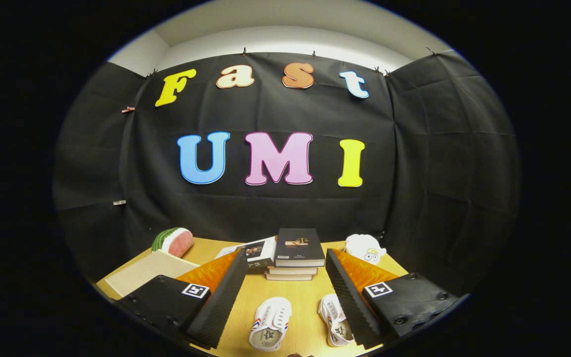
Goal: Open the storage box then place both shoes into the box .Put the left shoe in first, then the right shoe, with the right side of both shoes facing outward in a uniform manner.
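Two small white canvas shoes with red-and-blue side stripes are lying on the pale wooden table (305, 290), one (269, 323) between the gripper (285, 292) fingers, the other (334, 320) touching the far finger. Gripper fingers are standing wide apart, holding nothing. Beyond them, a stack of dark-covered books (298, 253) is sitting. A flat beige box lid or board (146, 270) is lying beside the near finger; whether this is the storage box I cannot tell. Judging by this, the opening step is in hand; the next move calls for finding the box's lid edge.
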`<state>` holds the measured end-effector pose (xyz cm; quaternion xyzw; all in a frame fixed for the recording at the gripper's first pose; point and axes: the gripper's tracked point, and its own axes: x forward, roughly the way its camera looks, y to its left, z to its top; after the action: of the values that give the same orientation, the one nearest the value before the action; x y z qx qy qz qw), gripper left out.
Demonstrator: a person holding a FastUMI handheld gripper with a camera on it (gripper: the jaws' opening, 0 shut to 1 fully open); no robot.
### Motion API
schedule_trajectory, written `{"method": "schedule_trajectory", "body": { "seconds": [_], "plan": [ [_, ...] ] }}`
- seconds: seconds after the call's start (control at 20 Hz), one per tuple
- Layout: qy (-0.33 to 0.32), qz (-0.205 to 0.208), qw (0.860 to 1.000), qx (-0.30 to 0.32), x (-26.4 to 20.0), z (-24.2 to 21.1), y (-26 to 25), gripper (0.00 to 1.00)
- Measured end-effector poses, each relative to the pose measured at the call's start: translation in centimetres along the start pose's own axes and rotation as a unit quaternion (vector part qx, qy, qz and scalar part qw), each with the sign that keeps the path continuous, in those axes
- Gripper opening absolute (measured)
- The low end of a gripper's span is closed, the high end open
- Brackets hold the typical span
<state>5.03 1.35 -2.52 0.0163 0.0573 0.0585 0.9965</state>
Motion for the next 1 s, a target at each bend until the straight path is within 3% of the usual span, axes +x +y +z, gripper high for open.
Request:
{"method": "schedule_trajectory", "body": {
  "seconds": [0.25,0.55,0.75,1.0],
  "plan": [
    [0.042,0.054,0.997,0.029,1.0,-1.9,2.2,0.98],
    [0.123,0.136,0.979,0.088,1.3,-6.3,5.4,0.99],
    [0.193,0.210,0.946,0.153,0.6,-9.4,8.8,0.98],
    [0.265,0.287,0.884,0.256,-0.8,-11.8,13.0,0.98]
  ]
}}
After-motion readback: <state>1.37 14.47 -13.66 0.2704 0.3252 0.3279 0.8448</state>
